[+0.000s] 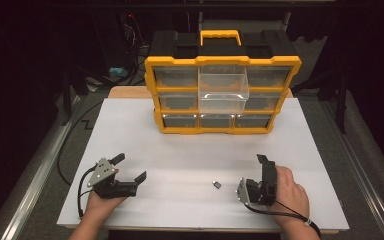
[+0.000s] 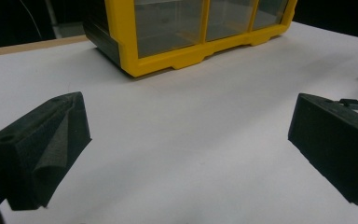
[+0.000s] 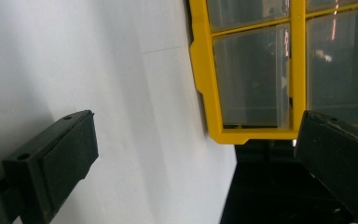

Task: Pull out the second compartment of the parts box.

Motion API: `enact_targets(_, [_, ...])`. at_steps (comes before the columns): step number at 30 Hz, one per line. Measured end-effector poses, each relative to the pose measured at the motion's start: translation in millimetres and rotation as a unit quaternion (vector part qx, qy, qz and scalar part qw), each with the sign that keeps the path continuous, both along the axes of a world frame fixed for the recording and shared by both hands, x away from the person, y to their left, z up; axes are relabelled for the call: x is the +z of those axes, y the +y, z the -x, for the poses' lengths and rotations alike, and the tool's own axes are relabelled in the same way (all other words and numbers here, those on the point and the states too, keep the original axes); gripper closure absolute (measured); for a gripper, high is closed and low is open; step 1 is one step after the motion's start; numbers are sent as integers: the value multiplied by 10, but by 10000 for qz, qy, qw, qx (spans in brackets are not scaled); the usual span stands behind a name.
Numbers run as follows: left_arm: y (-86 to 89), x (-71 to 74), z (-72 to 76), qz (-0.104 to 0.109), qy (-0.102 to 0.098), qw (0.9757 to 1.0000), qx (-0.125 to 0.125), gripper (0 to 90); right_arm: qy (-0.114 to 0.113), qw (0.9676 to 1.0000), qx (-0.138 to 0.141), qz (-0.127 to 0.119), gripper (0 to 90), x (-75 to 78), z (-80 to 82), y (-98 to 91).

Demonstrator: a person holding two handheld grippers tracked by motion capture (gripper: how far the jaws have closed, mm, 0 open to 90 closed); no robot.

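Small black part (image 1: 217, 184) lies free on the surface (image 1: 190, 150); both your hand-held grippers, left (image 1: 130, 167) and right (image 1: 250, 172), gape empty. Next: grasp it for the pulled-out drawer (image 1: 223, 90).

Your left gripper (image 1: 130, 167) sits at the lower left of the frame, jaws wide apart. Your right gripper (image 1: 252, 175), lower right, is rolled sideways and gapes too.

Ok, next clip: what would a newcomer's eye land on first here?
First the yellow-and-black drawer cabinet at the far middle of the white table, with one clear drawer in its middle column pulled out toward the person. Then the two hand-held tools near the front edge, the left tool and the right tool, both open and empty. Between them lies a small dark part, closer to the right one.
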State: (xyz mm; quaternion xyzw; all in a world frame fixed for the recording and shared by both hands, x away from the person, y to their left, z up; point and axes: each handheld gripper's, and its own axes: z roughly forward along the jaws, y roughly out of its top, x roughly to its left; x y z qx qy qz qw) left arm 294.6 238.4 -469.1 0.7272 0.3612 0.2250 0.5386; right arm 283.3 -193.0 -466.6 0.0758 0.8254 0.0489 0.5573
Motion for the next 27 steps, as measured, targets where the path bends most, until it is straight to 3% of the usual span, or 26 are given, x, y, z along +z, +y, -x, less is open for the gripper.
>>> enact_targets(3, [2,-1,-3,39,27,10000,-4,3,142,9990,14,-431,1,32,-14,-25])
enact_targets(6, [-5,-6,-4,68,75,9999,-46,3,261,9956,-57,-894,1,76,-30,-66])
enact_targets(7, [-9,-10,-6,65,79,9999,-47,3,350,9917,-164,-1227,1,75,-31,-78])
enact_targets(11, [-14,-15,-15,64,106,9999,-69,3,595,9805,-335,-1843,2,95,-58,-155])
enact_targets(13, [-13,-17,-20,69,139,9998,-94,3,728,9710,-463,-2230,2,94,-64,-182])
enact_targets(14, [-15,-18,-21,60,144,9998,-100,3,805,9657,-507,-2417,2,105,-62,-198])
enact_targets(18, [-13,-10,-16,95,95,9999,-79,3,1054,9367,-704,-3263,2,112,-54,-239])
enact_targets(19, [-7,-7,-16,87,89,9999,-77,3,1113,9281,-787,-3466,2,114,-48,-249])
enact_targets(20, [-3,-7,-18,96,89,9999,-71,3,1120,9236,-769,-3584,2,124,-49,-267])
enact_targets(22, [5,-8,-20,93,104,9999,-61,3,1113,9076,-856,-3957,2,133,-39,-310])
enact_targets(23, [11,-7,-21,97,108,9999,-61,3,1122,9020,-879,-4075,2,135,-35,-329])
enact_targets(27, [22,-11,-20,122,130,9998,-36,3,1278,8696,-908,-4683,2,128,-35,-448])
